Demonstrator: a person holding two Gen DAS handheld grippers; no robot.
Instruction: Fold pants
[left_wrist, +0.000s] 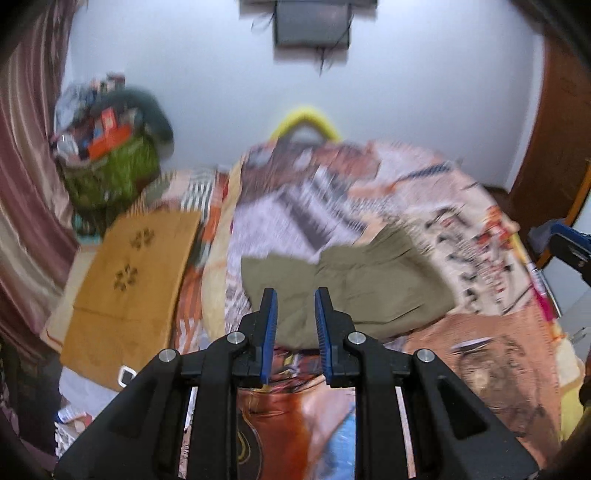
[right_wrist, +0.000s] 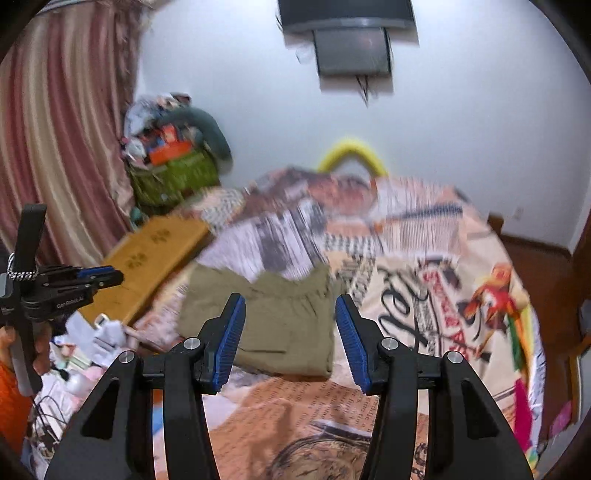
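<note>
A: The bed (right_wrist: 424, 288) carries the pants (right_wrist: 266, 325), lying in a compact olive bundle mid-cover.
B: Folding looks finished. Left gripper (left_wrist: 295, 306) and right gripper (right_wrist: 290, 314) both released, empty. Next: perhaps tidy edges.

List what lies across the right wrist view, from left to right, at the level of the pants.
left gripper → mustard-yellow cloth → olive pants, folded on the bed → printed bedspread with its cartoon figure → wooden floor.
</note>
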